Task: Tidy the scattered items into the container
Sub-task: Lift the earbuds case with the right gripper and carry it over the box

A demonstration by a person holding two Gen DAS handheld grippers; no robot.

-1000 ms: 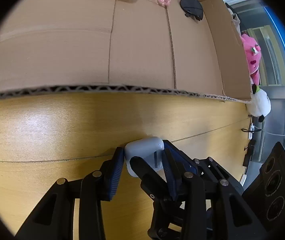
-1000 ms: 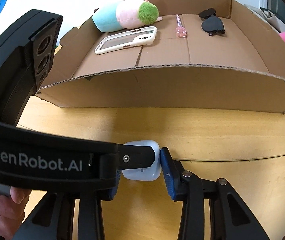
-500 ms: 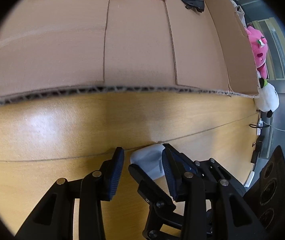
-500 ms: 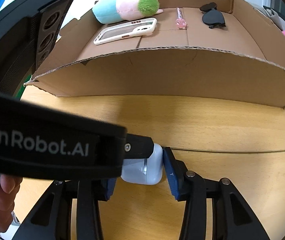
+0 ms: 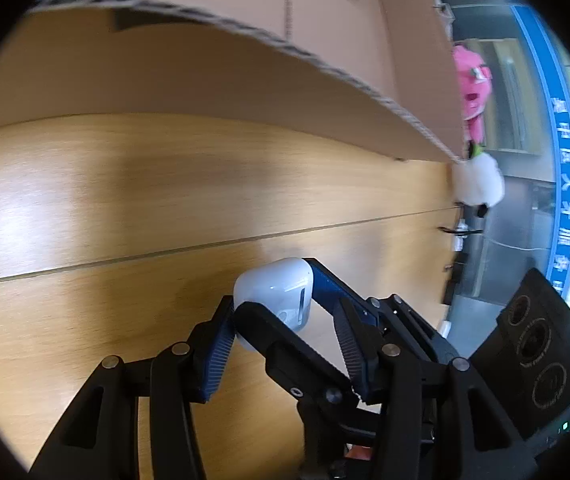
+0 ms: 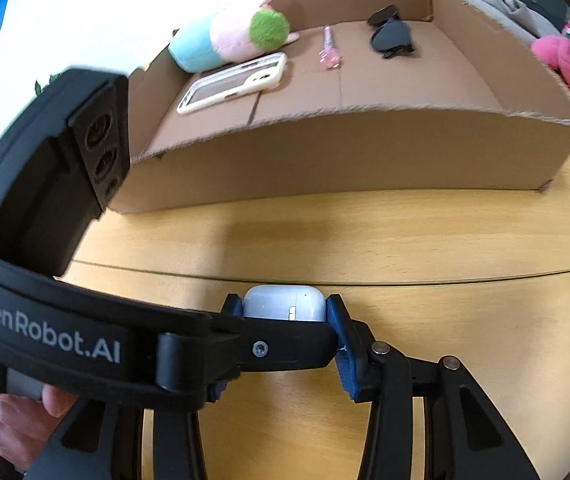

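We've got the white earbud case [image 6: 285,303] pinched between the right gripper [image 6: 285,312] pads, above the bench near its front edge. Our left gripper [image 5: 281,340] crosses it, spread (touching? can't tell). Beyond, the cardboard box [image 6: 365,152] already holds phone, pen, sunglasses, plush toy; one drop left.

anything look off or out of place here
One thing: the white rounded earbud case is pinched between the right gripper's blue pads while a finger of the left gripper crosses right in front of it, crowding one small item. The open cardboard box and its contents look orderly.
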